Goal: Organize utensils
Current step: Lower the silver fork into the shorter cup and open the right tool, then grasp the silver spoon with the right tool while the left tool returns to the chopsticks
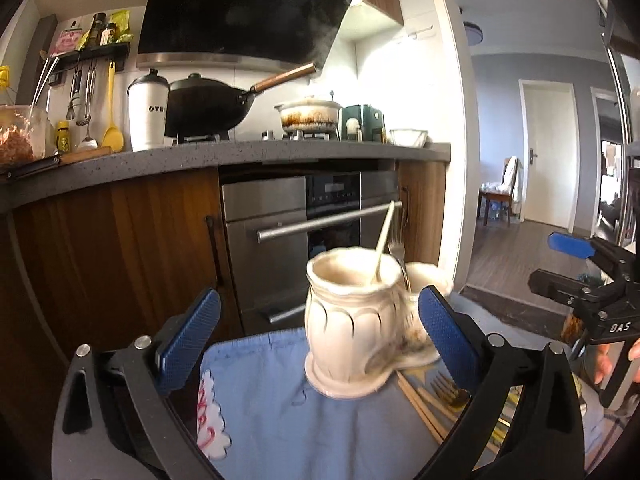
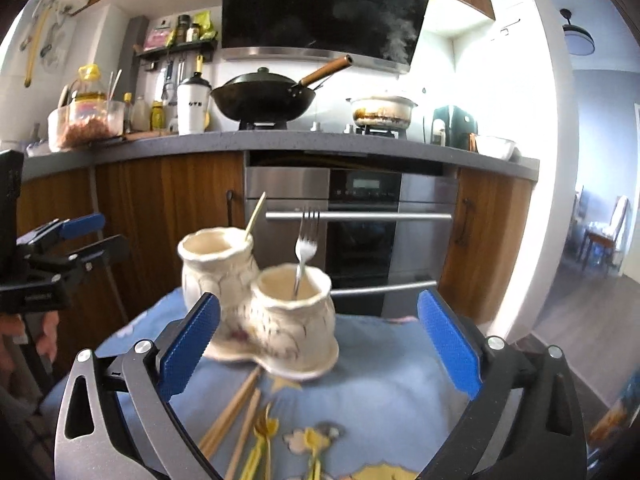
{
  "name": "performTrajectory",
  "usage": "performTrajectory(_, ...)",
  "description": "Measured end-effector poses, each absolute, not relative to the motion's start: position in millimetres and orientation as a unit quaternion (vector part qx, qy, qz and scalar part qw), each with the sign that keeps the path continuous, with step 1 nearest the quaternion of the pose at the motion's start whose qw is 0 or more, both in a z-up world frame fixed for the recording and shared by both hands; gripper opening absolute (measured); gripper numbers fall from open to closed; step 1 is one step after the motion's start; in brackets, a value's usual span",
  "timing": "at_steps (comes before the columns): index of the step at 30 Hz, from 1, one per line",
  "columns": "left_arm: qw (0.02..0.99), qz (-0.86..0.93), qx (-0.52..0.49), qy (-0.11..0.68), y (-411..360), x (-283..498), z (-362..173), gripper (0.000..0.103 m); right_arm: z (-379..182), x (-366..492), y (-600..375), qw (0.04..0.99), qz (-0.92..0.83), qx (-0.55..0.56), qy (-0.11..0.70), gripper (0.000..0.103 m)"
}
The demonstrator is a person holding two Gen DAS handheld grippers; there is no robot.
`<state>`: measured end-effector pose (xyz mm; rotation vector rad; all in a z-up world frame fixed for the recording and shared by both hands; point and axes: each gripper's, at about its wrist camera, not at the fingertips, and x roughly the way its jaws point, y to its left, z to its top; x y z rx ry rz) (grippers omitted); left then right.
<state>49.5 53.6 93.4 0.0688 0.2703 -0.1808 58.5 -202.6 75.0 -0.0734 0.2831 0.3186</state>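
Above a small table draped in a blue cloth (image 2: 380, 380), two handheld grippers point slightly downward toward a cream ceramic holder (image 2: 260, 304) in a home kitchen. From the left wrist view, the left gripper (image 1: 320, 340) has its blue-padded fingers (image 1: 188, 336) spread wide, nothing pressed between them; the holder's taller pot stands just beyond and between the pads, nearer the right-hand one. From the right wrist view, the right gripper (image 2: 320, 340) is likewise spread wide and empty, its left pad overlapping the holder's base in the picture, though contact cannot be judged. Each gripper shows at the edge of the other's view, with part of a hand (image 1: 608, 360) wrapped around the right one's handle.

Both pots of the holder, one taller and one shorter, share a single flat base, with ribbed sides and wavy rims. It sits upright on the cloth near the table's far edge. One pale chopstick (image 2: 254, 216) leans in the taller pot, and a metal fork (image 2: 306, 240) stands tines-up in the shorter one. More chopsticks (image 2: 236, 416) lie loose on the cloth just in front of the holder, beside what look like yellow-handled utensils (image 2: 260, 440), blurred. Behind, a steel oven (image 2: 348, 216) sits under a grey counter (image 2: 280, 140) that carries a black wok (image 2: 264, 96) and a steaming white pot (image 2: 382, 110).
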Motion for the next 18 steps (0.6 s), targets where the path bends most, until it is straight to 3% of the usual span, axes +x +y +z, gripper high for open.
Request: performTrajectory(18, 0.943, -0.161, 0.030, 0.291, 15.9, 37.0, 17.4, 0.098, -6.9, 39.3, -234.4, 0.943, 0.146, -0.031, 0.298, 0.098)
